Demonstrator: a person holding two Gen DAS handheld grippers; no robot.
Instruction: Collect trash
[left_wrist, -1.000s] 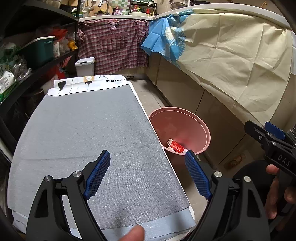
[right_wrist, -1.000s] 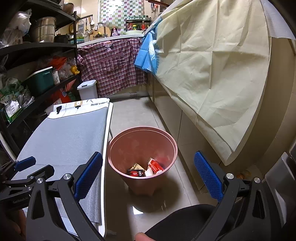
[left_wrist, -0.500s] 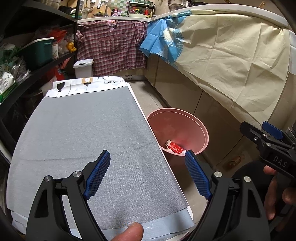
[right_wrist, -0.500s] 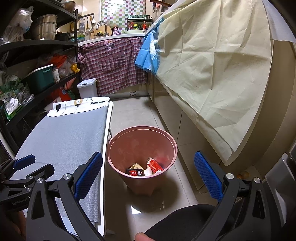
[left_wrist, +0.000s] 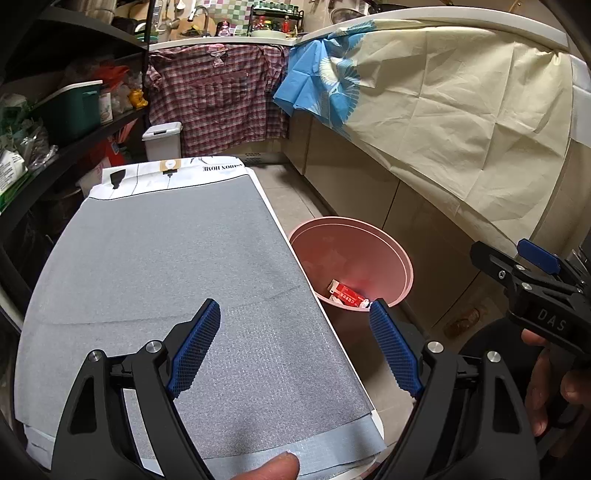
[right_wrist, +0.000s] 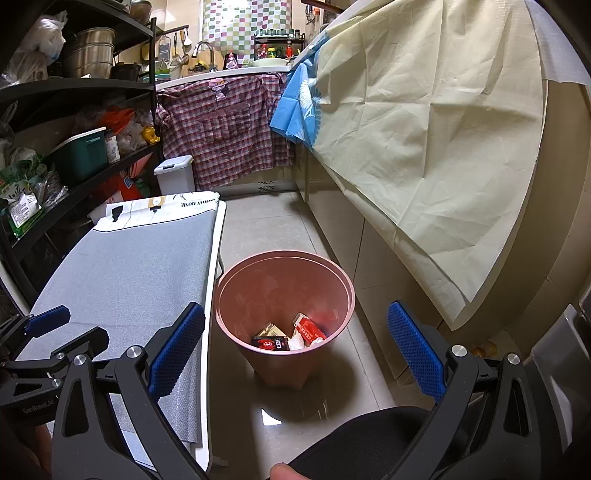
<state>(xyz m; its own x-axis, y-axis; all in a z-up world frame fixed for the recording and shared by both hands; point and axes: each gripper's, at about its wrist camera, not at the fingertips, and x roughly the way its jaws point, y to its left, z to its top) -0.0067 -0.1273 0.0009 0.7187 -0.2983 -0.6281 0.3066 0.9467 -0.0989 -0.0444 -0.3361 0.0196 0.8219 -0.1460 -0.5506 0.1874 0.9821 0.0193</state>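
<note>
A pink trash bin (right_wrist: 255, 360) stands on the tiled floor beside the grey-covered table (right_wrist: 122, 269). Inside it lie a red packet (right_wrist: 309, 329), a black packet (right_wrist: 270, 342), a tan one and white paper. In the left wrist view the bin (left_wrist: 400, 267) shows right of the table (left_wrist: 166, 266), with the red packet (left_wrist: 347, 293) at its bottom. My left gripper (left_wrist: 295, 343) hovers open over the table's near right corner, nothing between its fingers. My right gripper (right_wrist: 291, 345) is open above the bin, empty.
Black shelving (right_wrist: 74, 122) with boxes and bags lines the left. A cream cloth (right_wrist: 424, 129) hangs over the cabinets on the right. A small white lidded bin (right_wrist: 175, 175) stands at the far end under a plaid shirt (right_wrist: 225, 129). A dark knee (right_wrist: 369, 439) sits below.
Both views have shifted only slightly; the left gripper drifted a little back. Both grippers stay open and empty.
</note>
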